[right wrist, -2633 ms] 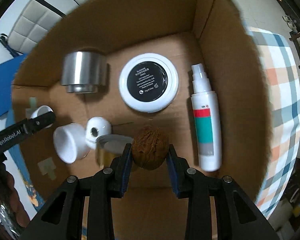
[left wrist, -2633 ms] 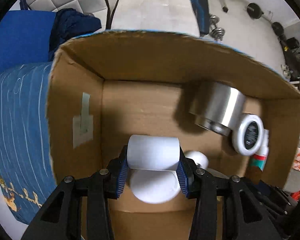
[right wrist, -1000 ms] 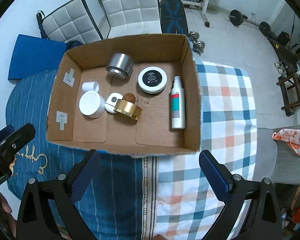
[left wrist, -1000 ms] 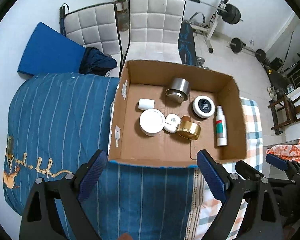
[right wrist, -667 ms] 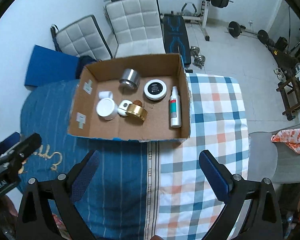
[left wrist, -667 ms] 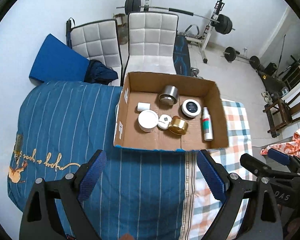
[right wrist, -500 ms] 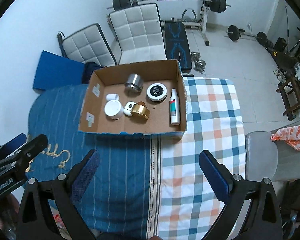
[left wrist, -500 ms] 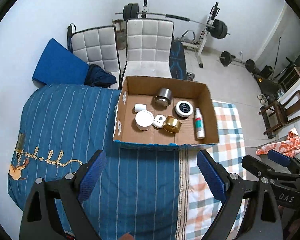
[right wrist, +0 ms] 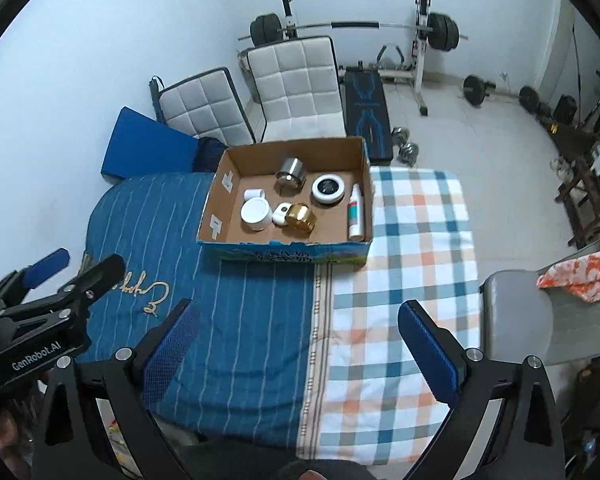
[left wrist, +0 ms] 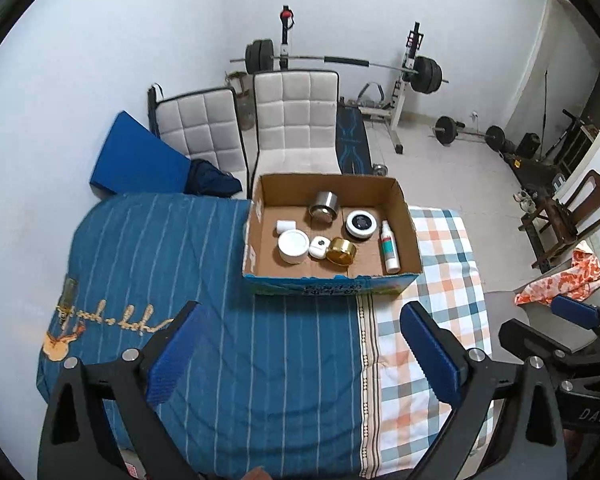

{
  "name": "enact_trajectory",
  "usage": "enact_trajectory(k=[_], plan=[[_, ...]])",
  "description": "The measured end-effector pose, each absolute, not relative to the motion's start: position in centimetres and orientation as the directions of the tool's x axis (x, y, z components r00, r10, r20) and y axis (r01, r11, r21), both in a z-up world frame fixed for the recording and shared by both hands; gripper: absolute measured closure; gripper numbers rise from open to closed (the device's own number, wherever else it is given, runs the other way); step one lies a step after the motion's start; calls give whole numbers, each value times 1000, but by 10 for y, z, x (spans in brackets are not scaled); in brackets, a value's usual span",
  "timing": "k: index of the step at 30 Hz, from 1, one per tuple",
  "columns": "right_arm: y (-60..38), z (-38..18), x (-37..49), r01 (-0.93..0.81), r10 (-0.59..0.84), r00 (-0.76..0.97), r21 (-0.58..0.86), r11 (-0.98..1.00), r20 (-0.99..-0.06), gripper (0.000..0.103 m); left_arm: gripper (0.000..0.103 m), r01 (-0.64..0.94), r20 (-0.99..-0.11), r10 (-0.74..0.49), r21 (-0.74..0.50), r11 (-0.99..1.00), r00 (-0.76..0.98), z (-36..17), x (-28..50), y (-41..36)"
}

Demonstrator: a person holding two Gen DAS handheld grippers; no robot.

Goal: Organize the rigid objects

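Packing looks finished: jars and spray bottle (left wrist: 389, 246) lie in the cardboard box (left wrist: 332, 280) at frame centre. My left gripper (left wrist: 300, 354) and right gripper (right wrist: 296, 350) hang above the bed (left wrist: 204, 320), jaws apart, the left's just widened, nothing between. Next, I judge, only checking remains.

My left gripper (left wrist: 300, 350) and right gripper (right wrist: 296, 346) are black frames with blue ribbed pads, silver screws, and white "GenRobot.AI" lettering on the left.

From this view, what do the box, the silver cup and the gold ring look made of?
Box: brown corrugated cardboard, matte, with a printed outer face. Silver cup: probably brushed steel, with a soft grey sheen. Gold ring: shiny, perhaps metal or metallised plastic.
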State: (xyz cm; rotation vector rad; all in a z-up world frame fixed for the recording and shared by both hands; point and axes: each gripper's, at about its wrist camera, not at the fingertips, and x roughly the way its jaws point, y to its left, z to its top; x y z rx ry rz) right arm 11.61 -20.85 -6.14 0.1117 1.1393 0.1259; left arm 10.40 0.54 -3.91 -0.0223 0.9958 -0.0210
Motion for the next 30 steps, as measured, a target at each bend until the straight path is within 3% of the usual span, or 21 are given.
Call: enact_trajectory(k=[30], plan=[[-212, -17, 103, -4, 66, 527, 76, 997, -848, 0, 0, -37, -767, 25, 2, 999, 641, -10, 85, 14]])
